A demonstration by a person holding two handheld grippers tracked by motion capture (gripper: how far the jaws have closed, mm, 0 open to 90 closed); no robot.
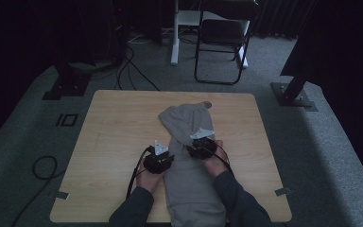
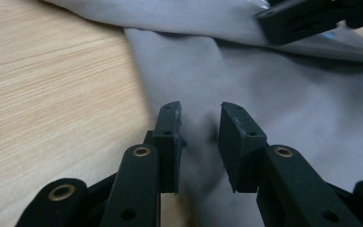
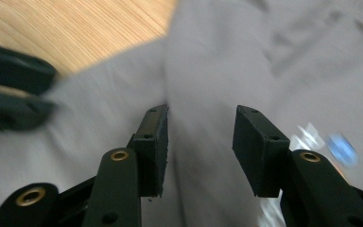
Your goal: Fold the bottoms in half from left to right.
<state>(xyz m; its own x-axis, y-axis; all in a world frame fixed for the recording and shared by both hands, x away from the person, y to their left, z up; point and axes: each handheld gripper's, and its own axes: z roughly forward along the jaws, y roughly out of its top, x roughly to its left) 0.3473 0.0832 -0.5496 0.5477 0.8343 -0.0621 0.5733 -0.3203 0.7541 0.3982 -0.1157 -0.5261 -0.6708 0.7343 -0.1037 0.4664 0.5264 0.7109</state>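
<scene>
Grey trousers (image 1: 189, 156) lie lengthwise down the middle of the wooden table (image 1: 113, 132), with the far part folded back in a rounded bulge toward the far edge and the near part hanging past the near edge between the person's forearms. The cloth is pale grey and soft, with a fold line running across it in the left gripper view.

The left gripper (image 1: 159, 161) sits at the left edge of the trousers, just near of the fold. In its own view its jaws stand apart above the cloth (image 2: 274, 109), with nothing pinched between the pads (image 2: 238, 137); the bare table (image 2: 52, 94) shows to the left.

The right gripper (image 1: 202, 145) sits over the right side of the trousers, a little farther from the person than the left one. Its jaws are likewise released, with the grey cloth (image 3: 217, 71) visible through the gap and no fold caught between them. That view is blurred.
</scene>
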